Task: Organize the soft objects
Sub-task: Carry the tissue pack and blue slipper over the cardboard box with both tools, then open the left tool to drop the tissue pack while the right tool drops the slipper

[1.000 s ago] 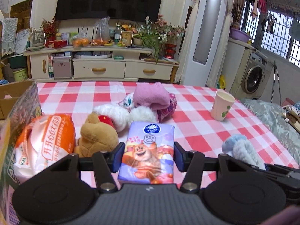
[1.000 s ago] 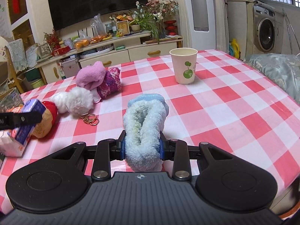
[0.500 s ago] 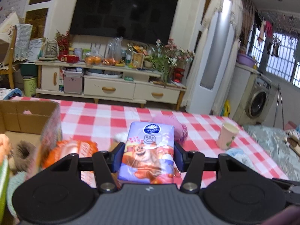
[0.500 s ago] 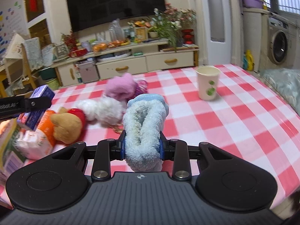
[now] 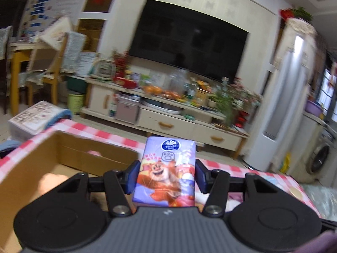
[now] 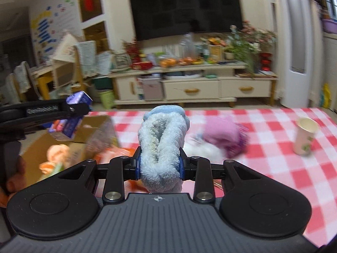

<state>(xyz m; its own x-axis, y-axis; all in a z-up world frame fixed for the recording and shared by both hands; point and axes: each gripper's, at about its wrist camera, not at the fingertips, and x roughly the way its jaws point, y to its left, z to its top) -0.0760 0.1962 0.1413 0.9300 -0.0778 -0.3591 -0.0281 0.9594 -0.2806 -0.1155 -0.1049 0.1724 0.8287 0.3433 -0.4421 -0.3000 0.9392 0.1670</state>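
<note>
Left gripper (image 5: 166, 178) grips tissue pack (image 5: 166, 170) over box rim (image 5: 35, 154).

tissue pack (image 5: 167, 171): purple, orange cartoon bear | fluffy slipper (image 6: 161, 147): pale blue | tablecloth (image 6: 263, 158): red-white check | box (image 5: 42, 160): brown | cup (image 6: 304, 137): cream, green print

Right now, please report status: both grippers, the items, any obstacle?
Left gripper shut on purple cartoon tissue pack, above open cardboard box. Right gripper shut on fluffy light-blue slipper. No obstacle visible.
</note>
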